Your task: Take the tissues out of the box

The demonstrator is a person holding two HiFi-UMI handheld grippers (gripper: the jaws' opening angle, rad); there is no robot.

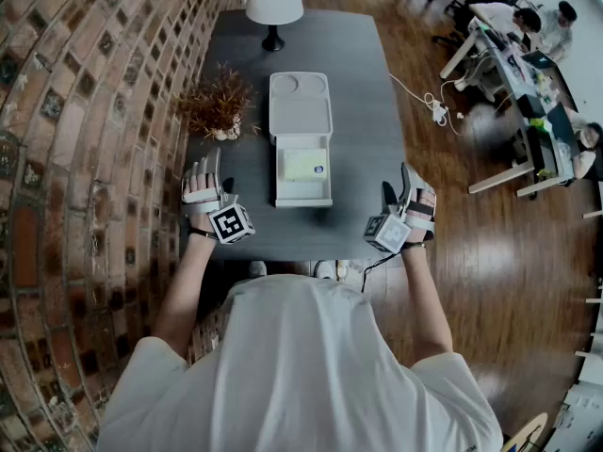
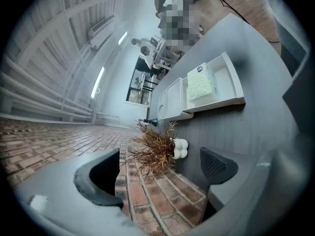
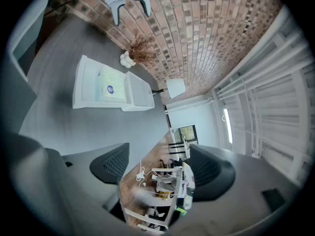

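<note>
A white box [image 1: 301, 198] lies open in the middle of the dark table [image 1: 367, 83], its lid [image 1: 300, 97] folded back to the far side. Inside lies a pale green tissue pack [image 1: 303, 165]. My left gripper [image 1: 202, 169] hovers over the table's front left, left of the box, jaws apart and empty. My right gripper [image 1: 403, 182] hangs off the table's front right corner, jaws apart with nothing between them. The left gripper view has the box [image 2: 231, 85] and tissue pack [image 2: 201, 81] to the right beyond my left gripper [image 2: 157, 181]. The right gripper view has the box [image 3: 81, 85] at left, past my right gripper [image 3: 162, 168].
A dried plant [image 1: 219, 102] in a white holder stands left of the box, by the brick wall [image 1: 85, 111]. A white lamp [image 1: 274, 3] stands at the table's far end. A cable and power strip [image 1: 435, 111] lie on the wood floor; desks with people [image 1: 518, 36] are at right.
</note>
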